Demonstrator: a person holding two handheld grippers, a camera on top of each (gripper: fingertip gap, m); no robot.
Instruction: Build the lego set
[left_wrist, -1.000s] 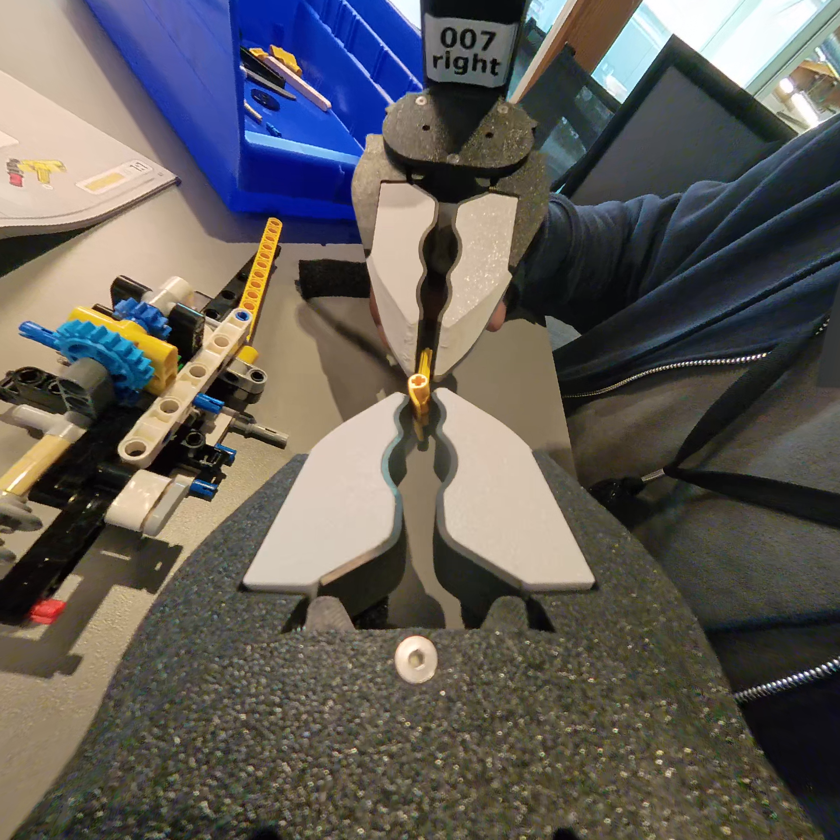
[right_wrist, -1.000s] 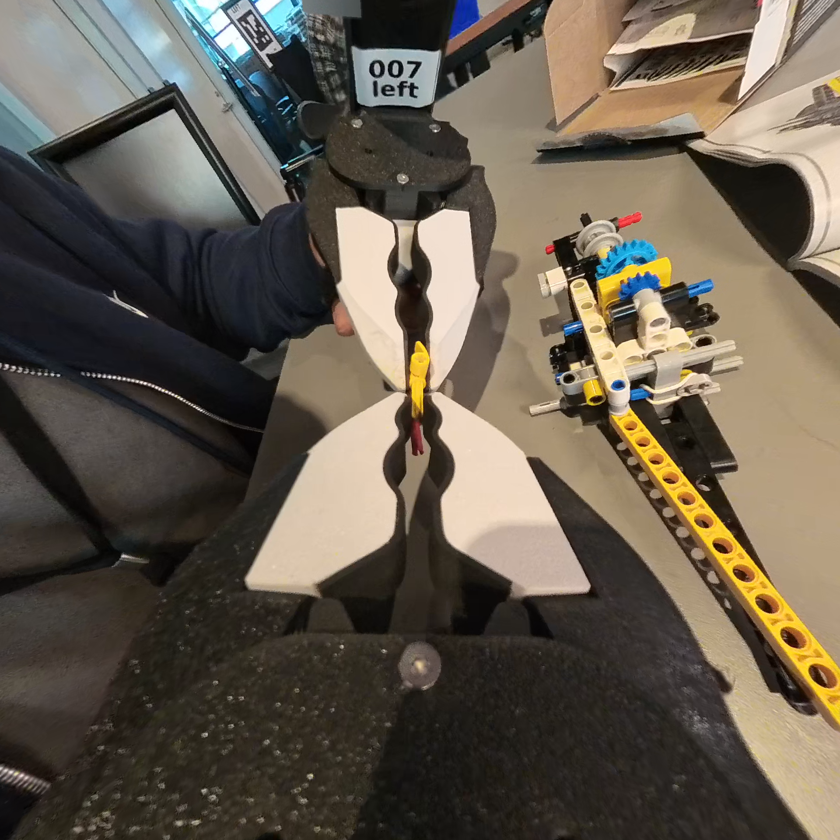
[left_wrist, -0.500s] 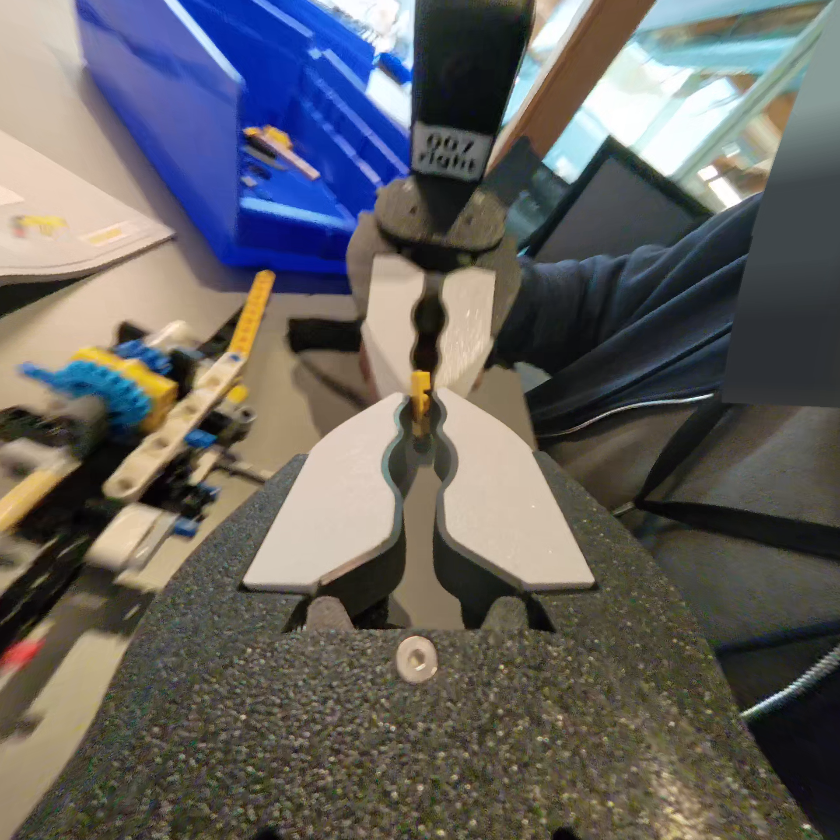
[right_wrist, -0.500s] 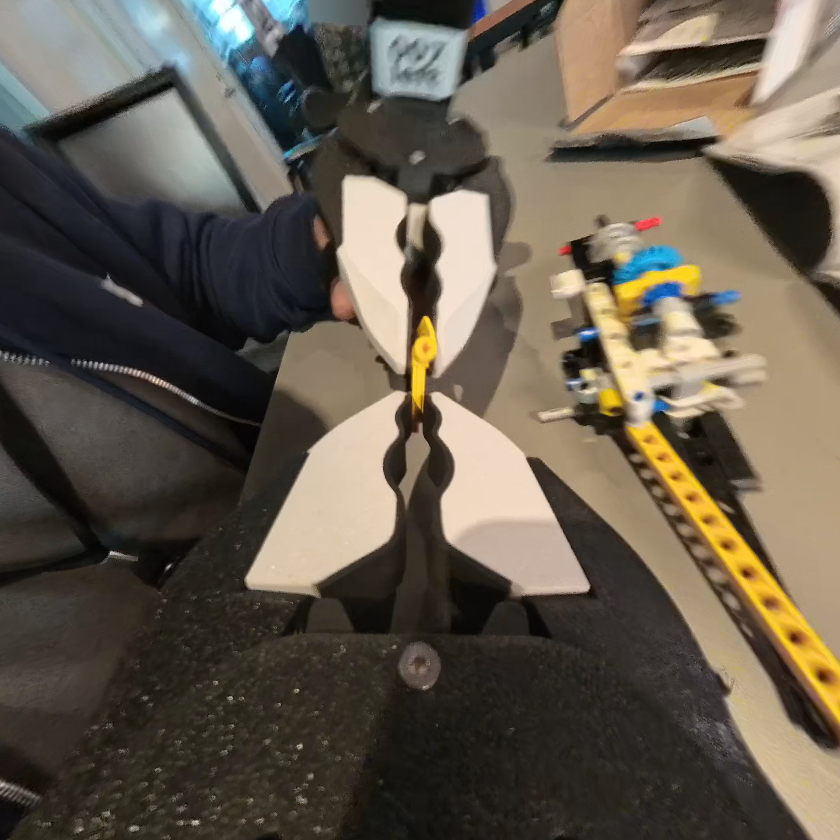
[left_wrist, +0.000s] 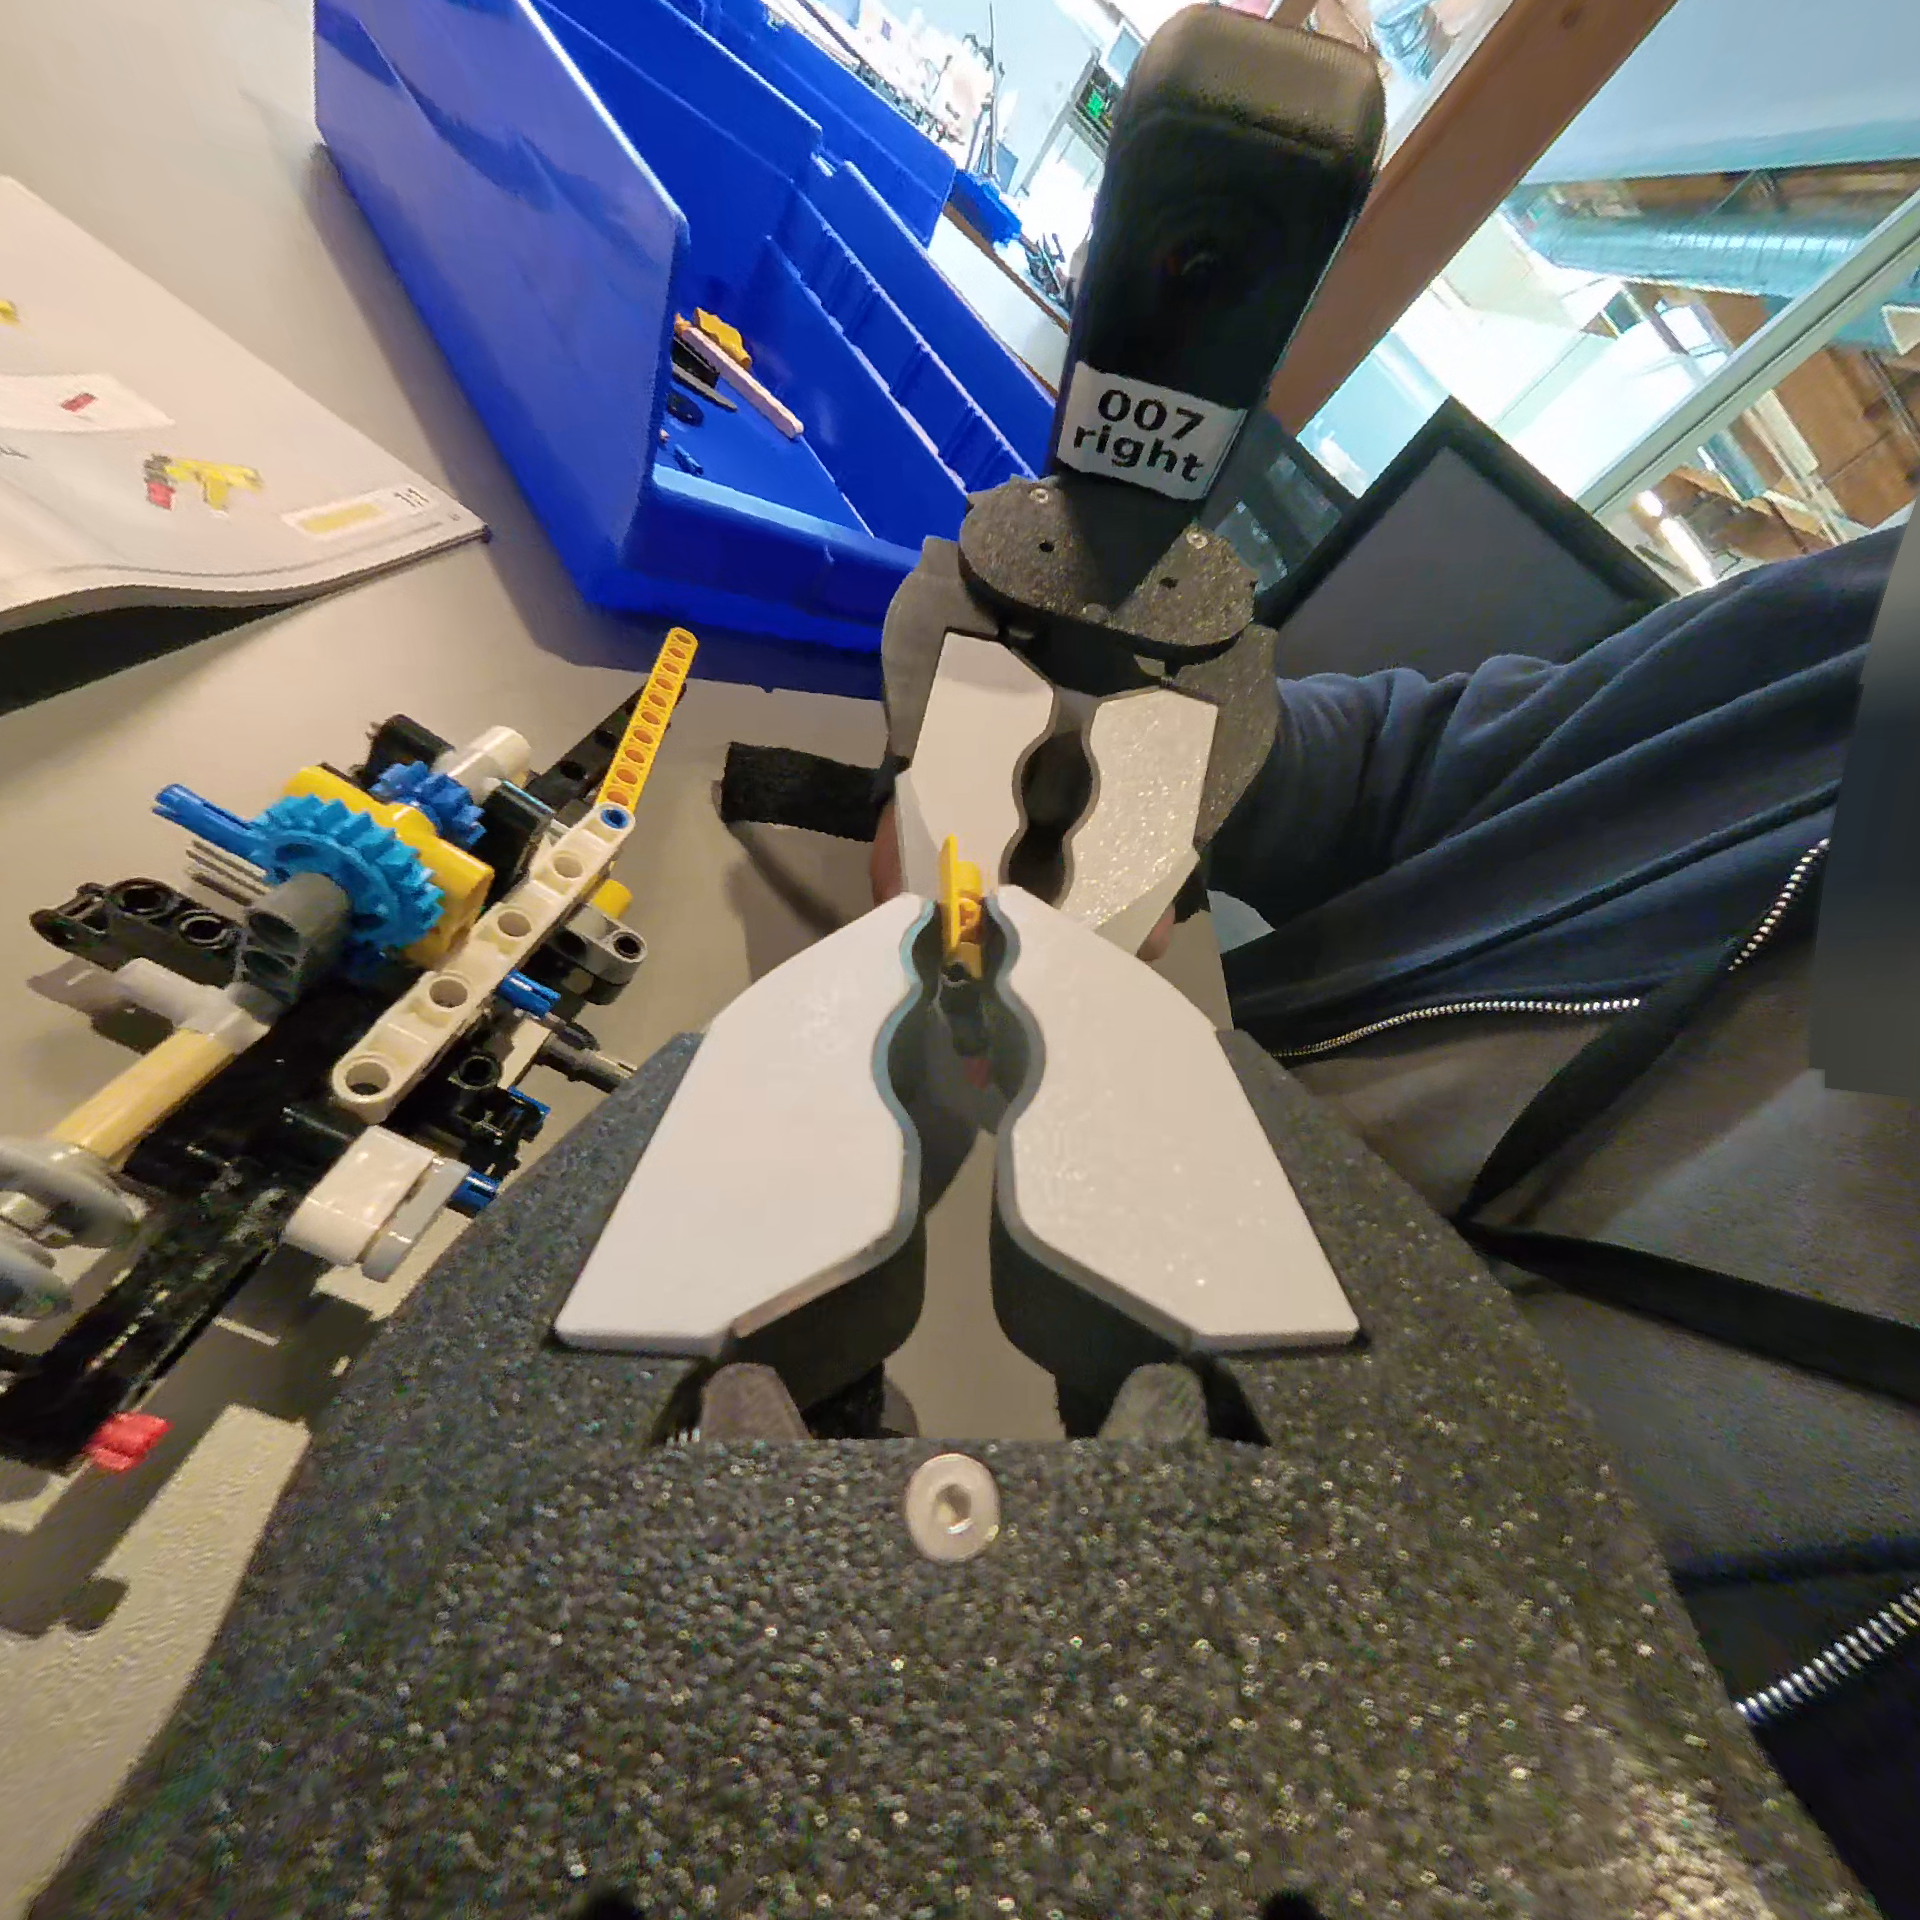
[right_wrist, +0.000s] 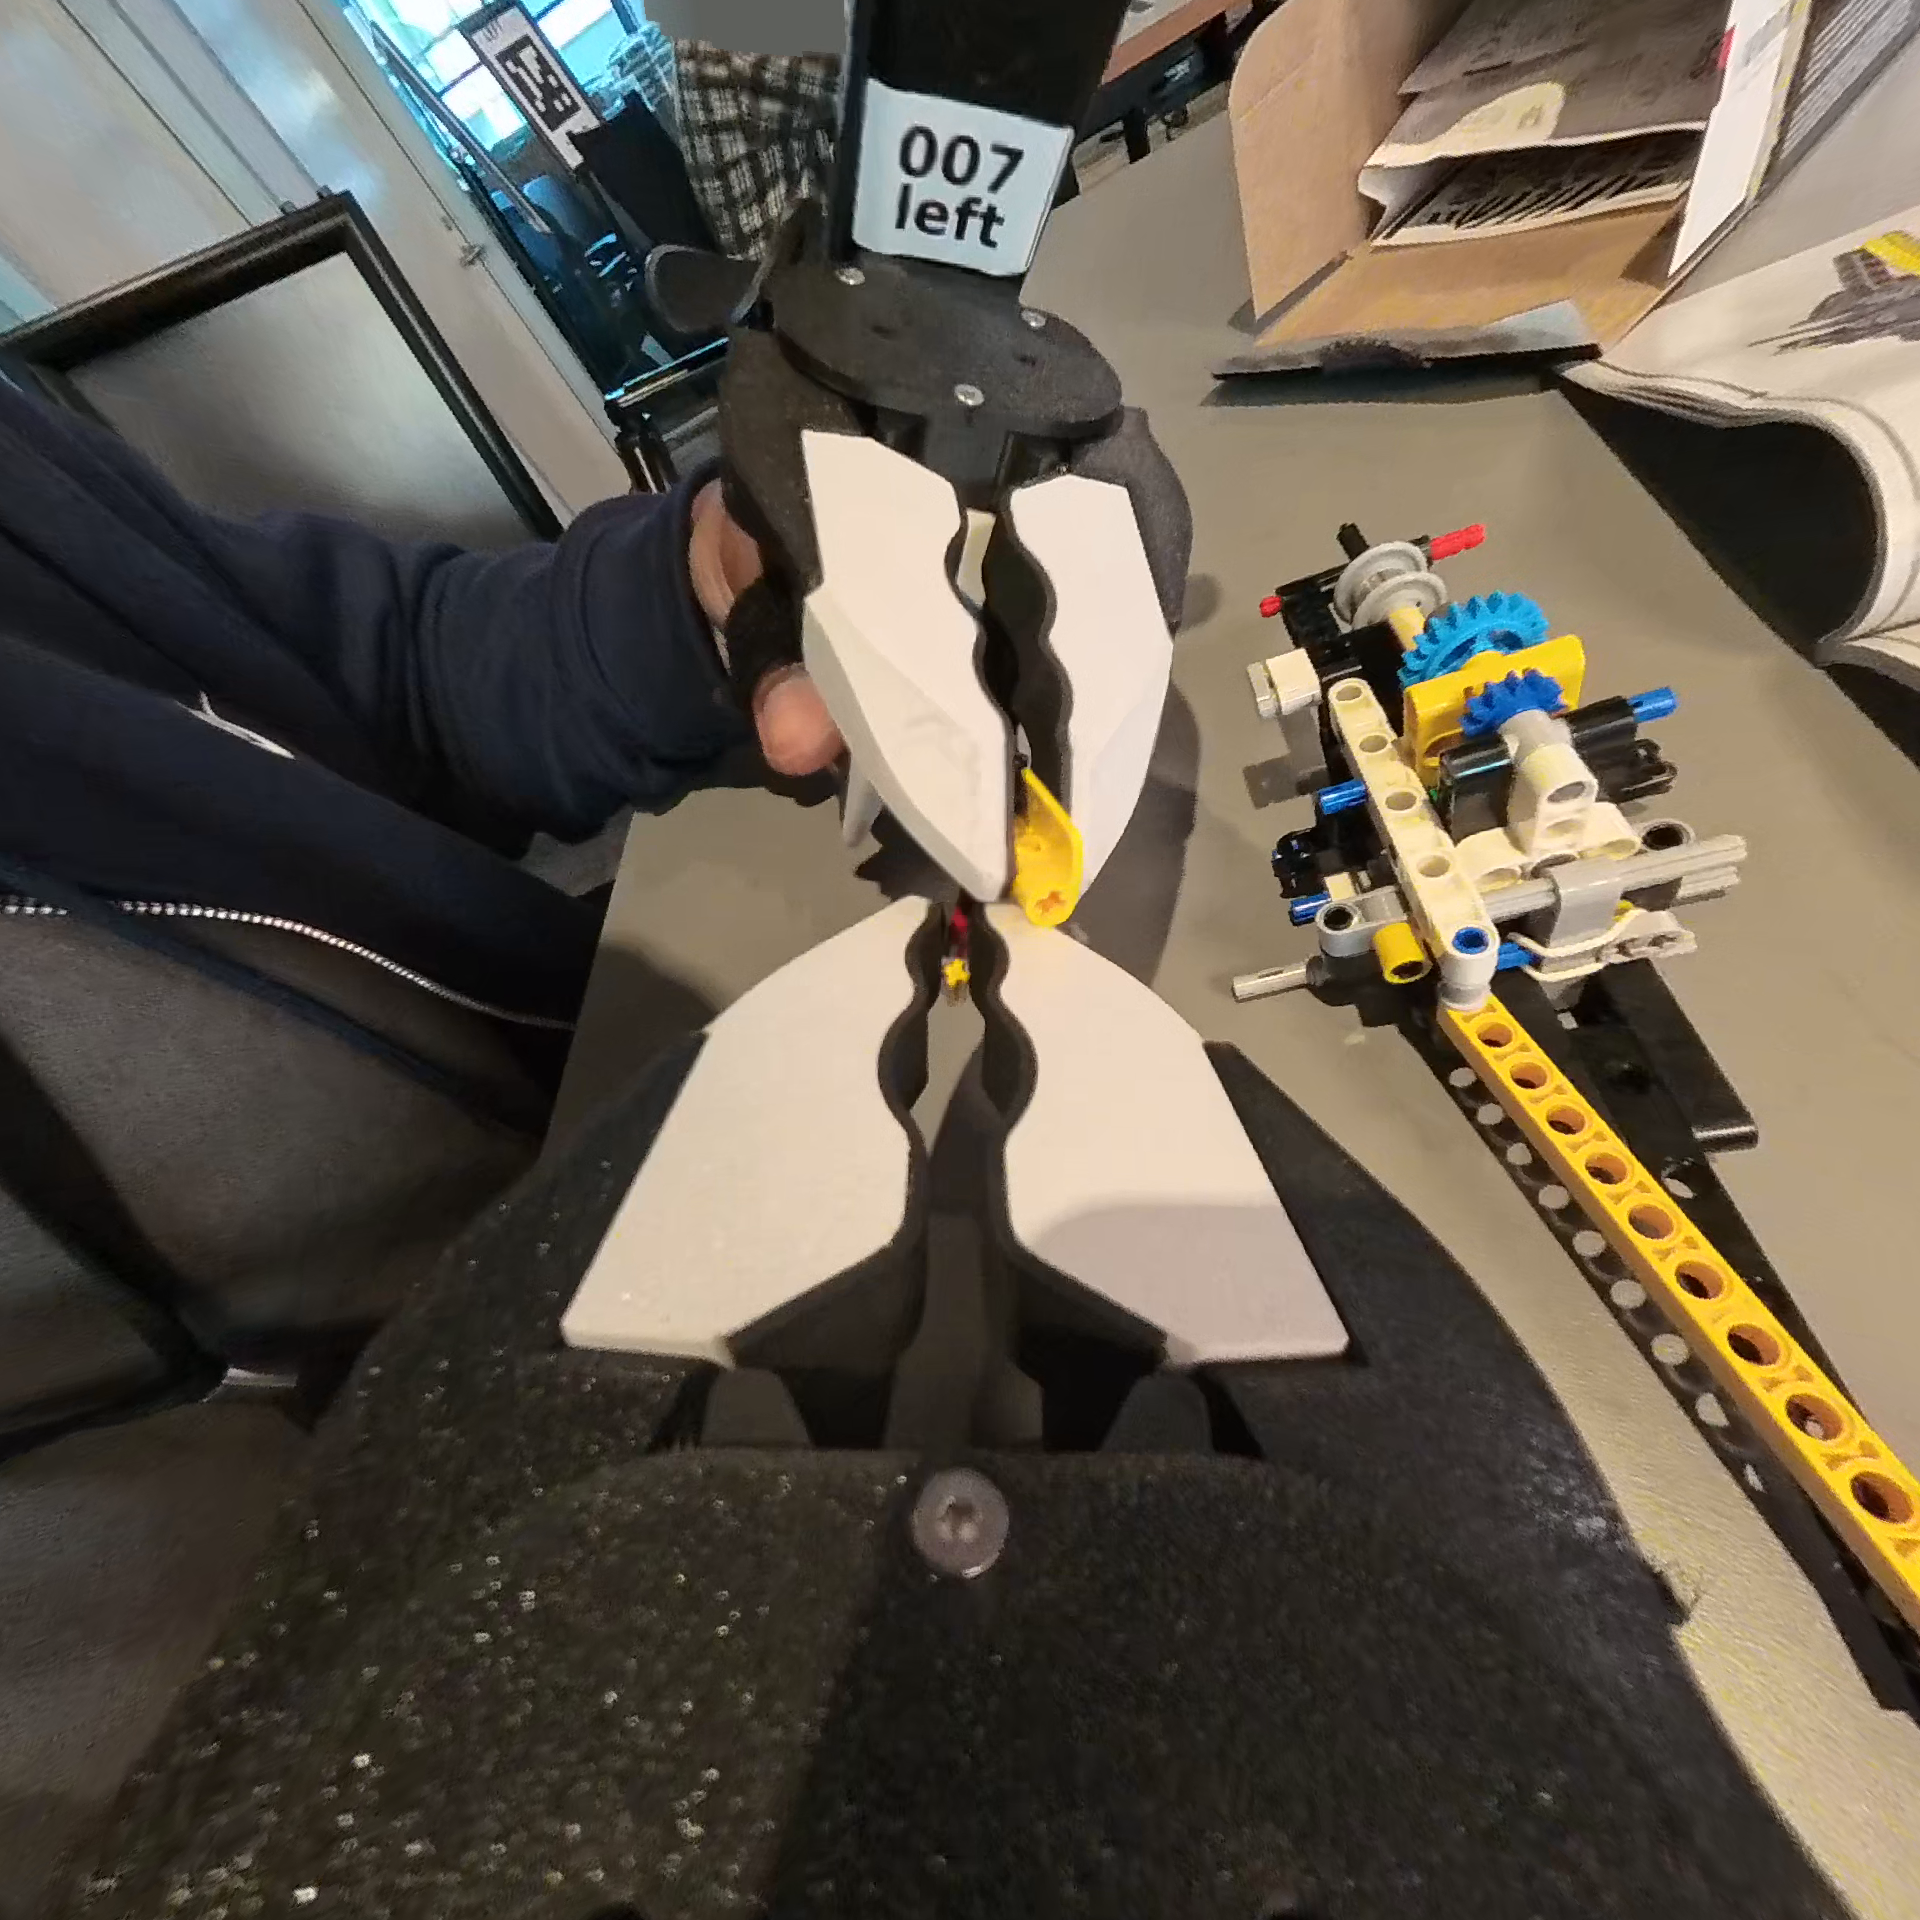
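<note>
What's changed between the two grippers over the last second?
The left gripper has rolled and swung sideways, carrying the yellow piece out of line with the right gripper; the piece now sits tilted beside its tips. Both grippers stay shut, the right on a thin red pin. The lego model lies as before.

Bright daylight from windows, soft shadows beside lego model, fisheye-warped edges, slight blur.

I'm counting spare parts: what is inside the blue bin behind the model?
In the left wrist view the blue bin shows a few loose pieces in one compartment: a tan stick, something yellow and small dark bits. Its walls hide the other compartments.
</note>
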